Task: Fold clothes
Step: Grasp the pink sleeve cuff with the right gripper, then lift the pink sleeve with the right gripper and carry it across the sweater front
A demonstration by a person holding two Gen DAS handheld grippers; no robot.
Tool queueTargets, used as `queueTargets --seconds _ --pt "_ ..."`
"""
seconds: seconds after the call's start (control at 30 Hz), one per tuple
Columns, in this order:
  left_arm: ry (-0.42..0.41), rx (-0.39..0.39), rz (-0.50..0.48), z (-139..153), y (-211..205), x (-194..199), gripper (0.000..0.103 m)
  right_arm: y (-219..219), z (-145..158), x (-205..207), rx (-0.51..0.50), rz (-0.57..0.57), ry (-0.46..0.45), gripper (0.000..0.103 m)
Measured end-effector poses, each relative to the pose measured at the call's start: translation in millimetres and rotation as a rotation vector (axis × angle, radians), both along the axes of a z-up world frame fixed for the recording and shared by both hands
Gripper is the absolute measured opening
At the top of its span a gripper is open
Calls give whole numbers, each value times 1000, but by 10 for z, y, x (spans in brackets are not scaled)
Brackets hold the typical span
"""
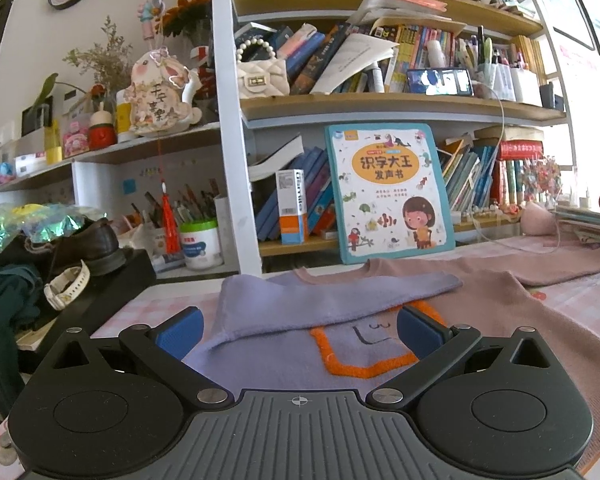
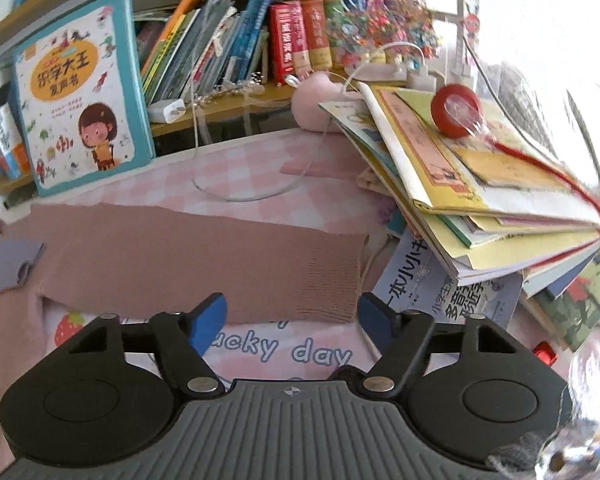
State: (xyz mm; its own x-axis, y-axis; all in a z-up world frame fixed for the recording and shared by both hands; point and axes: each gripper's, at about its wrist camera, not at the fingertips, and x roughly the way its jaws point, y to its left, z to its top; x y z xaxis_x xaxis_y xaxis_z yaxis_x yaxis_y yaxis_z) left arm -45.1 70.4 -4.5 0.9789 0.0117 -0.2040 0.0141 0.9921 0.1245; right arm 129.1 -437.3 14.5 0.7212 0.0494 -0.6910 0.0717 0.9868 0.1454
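Observation:
A sweater lies flat on the pink checked table. Its lavender half [image 1: 268, 364] has an orange outlined patch [image 1: 364, 364], and its lavender sleeve [image 1: 332, 300] is folded across the body. Its dusty-pink half [image 1: 512, 312] stretches to the right. My left gripper [image 1: 298, 330] is open and empty just above the lavender part. In the right wrist view the pink sleeve [image 2: 204, 264] lies straight with its ribbed cuff [image 2: 332, 280] at the right. My right gripper [image 2: 292, 320] is open and empty, just in front of that cuff.
A bookshelf [image 1: 380, 108] with a children's book [image 1: 388, 192] leaning on it stands behind the table. A black box with a shoe [image 1: 88, 248] and watch is at the left. A stack of books [image 2: 480, 184] and a white cable [image 2: 236, 192] lie at the right.

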Motion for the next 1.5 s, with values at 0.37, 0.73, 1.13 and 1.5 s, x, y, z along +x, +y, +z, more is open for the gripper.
queueTargets --seconds 0.37,0.73,1.13,1.5 --pt "0 16 0 1 -25 0 103 -69 -74 162 13 -43 30 67" --pt "1 28 0 7 -42 5 103 -101 -211 511 -27 -80 77 50" --pt "-2 20 4 6 -28 -5 103 -41 -42 442 -107 -59 22 6" --pt "1 29 -13 8 -46 3 103 705 1060 326 33 179 -206 6"
